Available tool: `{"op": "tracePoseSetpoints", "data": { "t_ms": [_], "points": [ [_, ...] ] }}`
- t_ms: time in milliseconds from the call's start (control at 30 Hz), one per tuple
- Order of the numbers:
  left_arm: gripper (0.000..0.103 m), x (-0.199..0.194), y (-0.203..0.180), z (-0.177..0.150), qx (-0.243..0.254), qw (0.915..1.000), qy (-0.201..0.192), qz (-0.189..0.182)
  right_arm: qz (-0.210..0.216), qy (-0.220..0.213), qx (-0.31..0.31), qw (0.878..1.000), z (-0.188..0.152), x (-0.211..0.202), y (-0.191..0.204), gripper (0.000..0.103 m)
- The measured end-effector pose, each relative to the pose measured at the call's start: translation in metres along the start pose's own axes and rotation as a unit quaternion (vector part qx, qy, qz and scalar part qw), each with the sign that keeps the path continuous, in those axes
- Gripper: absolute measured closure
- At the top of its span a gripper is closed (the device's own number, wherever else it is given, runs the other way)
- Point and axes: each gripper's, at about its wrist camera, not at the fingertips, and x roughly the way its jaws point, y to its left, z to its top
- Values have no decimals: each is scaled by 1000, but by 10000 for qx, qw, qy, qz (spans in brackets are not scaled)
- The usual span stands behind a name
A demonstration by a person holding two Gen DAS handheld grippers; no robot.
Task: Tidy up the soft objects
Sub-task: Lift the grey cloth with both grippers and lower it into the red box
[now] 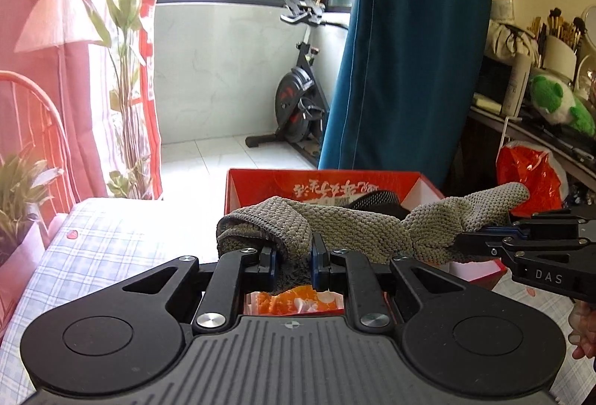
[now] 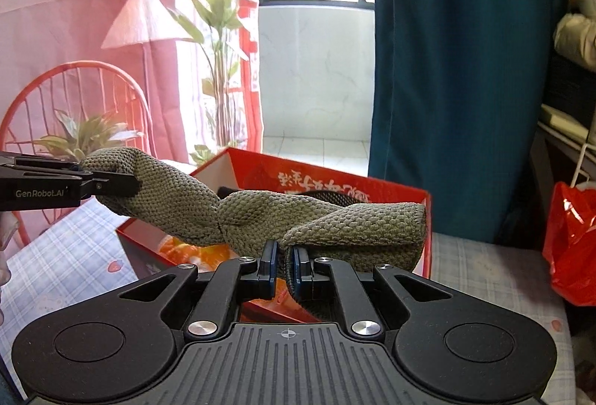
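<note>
A grey-green knitted cloth (image 1: 346, 224) is held twisted between both grippers above an open red box (image 1: 260, 187). My left gripper (image 1: 292, 258) is shut on the cloth's left end. My right gripper (image 1: 480, 241) enters from the right and is shut on the other end. In the right wrist view the right gripper (image 2: 285, 263) pinches the cloth (image 2: 260, 215), and the left gripper (image 2: 111, 185) holds the far end at the left. The red box (image 2: 395, 193) lies under the cloth, with a dark item and orange items inside.
The box sits on a plaid-covered surface (image 1: 111, 237). A red plastic bag (image 2: 573, 241) is at the right. A cluttered shelf with a green plush toy (image 1: 555, 99) is at the far right. A teal curtain (image 1: 402, 51) hangs behind the box.
</note>
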Motion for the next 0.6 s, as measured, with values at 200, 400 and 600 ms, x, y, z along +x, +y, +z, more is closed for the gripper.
{"op": "tracePoseSetpoints", "data": {
  "t_ms": [200,400,600],
  "points": [
    [86,15,6,-5,-9,9994,337,-84,45,248,247,9994,-8,22,-10,95],
    [86,38,10,-6,-42,9975,681,-184,156,611,581,9963,-16,48,-21,95],
    [86,62,12,-9,-207,9945,1002,-222,240,989,1091,9888,-21,74,-34,95]
  ]
}}
